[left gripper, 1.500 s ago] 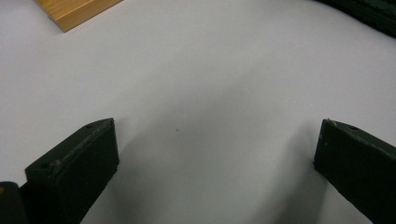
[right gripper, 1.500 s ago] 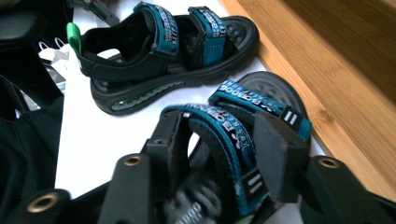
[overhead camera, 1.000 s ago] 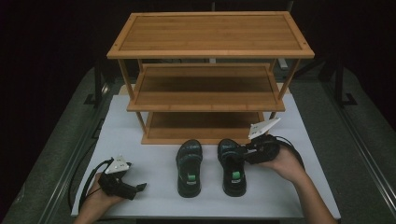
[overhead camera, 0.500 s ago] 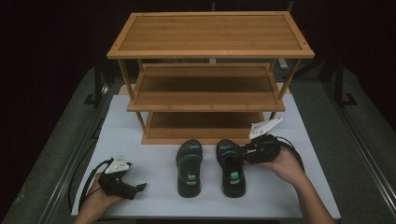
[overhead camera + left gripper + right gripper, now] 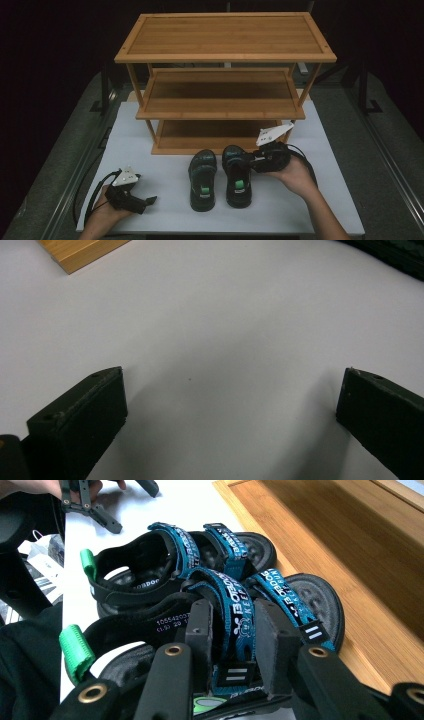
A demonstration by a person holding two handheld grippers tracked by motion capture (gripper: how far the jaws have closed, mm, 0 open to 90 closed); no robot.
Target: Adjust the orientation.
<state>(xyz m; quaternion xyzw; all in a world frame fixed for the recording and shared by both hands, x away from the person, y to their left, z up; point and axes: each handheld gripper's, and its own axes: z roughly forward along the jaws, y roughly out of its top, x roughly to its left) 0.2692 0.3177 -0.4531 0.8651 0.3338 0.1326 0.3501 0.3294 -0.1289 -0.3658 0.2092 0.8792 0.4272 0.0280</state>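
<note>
Two black sandals with blue straps and green heel tabs lie side by side in front of a wooden three-tier rack (image 5: pixel 225 60). My right gripper (image 5: pixel 250 159) is shut on a blue strap of the right sandal (image 5: pixel 236 175). In the right gripper view the jaws (image 5: pixel 232 625) clamp that strap, with the toe of the held sandal (image 5: pixel 305 600) beyond and the left sandal (image 5: pixel 165 555) behind it. The left sandal (image 5: pixel 202 180) lies flat. My left gripper (image 5: pixel 147 201) rests open near the front left corner, its jaws (image 5: pixel 232 405) wide apart over bare white surface.
The white tabletop (image 5: pixel 325 150) carries the rack at its back half. The rack's lowest shelf (image 5: pixel 215 132) is just behind the sandals' toes. A corner of the rack base (image 5: pixel 80 252) shows in the left gripper view. Dark grey floor surrounds the table.
My right gripper and the right sandal have shifted a little to the left, closer to the left sandal. The left gripper has stayed put.
</note>
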